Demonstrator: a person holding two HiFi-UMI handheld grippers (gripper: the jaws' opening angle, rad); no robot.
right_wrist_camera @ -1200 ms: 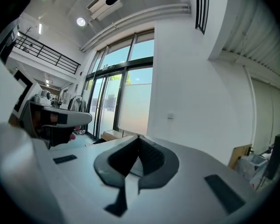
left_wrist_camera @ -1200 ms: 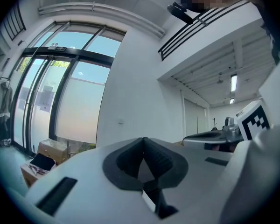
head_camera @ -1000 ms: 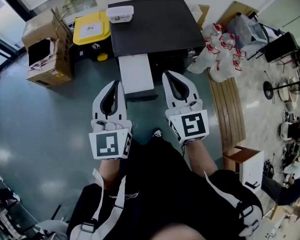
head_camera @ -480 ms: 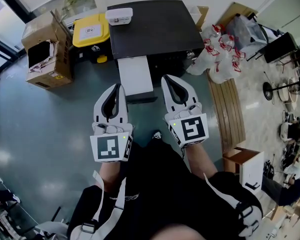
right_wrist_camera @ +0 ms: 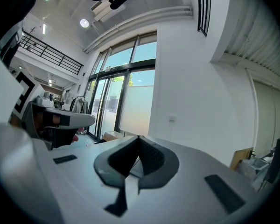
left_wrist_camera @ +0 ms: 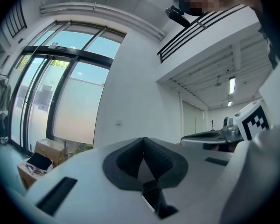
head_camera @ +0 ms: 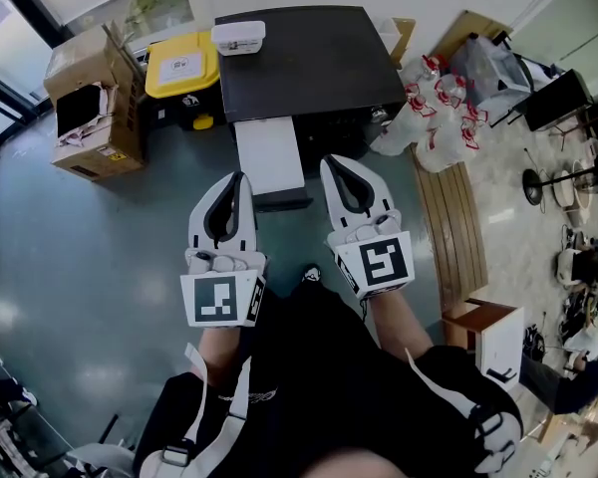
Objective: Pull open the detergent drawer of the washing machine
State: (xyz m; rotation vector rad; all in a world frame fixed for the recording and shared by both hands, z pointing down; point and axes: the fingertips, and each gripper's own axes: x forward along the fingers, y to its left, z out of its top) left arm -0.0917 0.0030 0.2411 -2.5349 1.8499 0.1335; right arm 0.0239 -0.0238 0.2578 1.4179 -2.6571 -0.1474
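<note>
We are standing in front of the washing machine (head_camera: 309, 63) and looking down on its black top. A small white box (head_camera: 239, 35) is sitting at the back of it. We are holding the left gripper (head_camera: 236, 180) and the right gripper (head_camera: 332, 164) side by side in the air. Both are pointing flat toward the machine and touching nothing. Both pairs of fingers (left_wrist_camera: 126, 162) are pressing tight together, tip to tip, with nothing between them. A flat white part (head_camera: 269, 152) is sticking out of the machine's front toward us, on the left side, just ahead of the left gripper. We are guessing this is the soap drawer, maybe already slid out, but from up here we cannot tell for sure. We are thinking the drawer is light and made of hard, thin plastic, sliding in and out on little rails. It may be sticking a bit at first and then coming fast. Its smooth front is probably slippery. The best place to take hold is likely the front edge, in the middle, where there is a lip to pinch. The fingers are needing to open first, then pull straight toward us and gently, so nothing is cracking.
</note>
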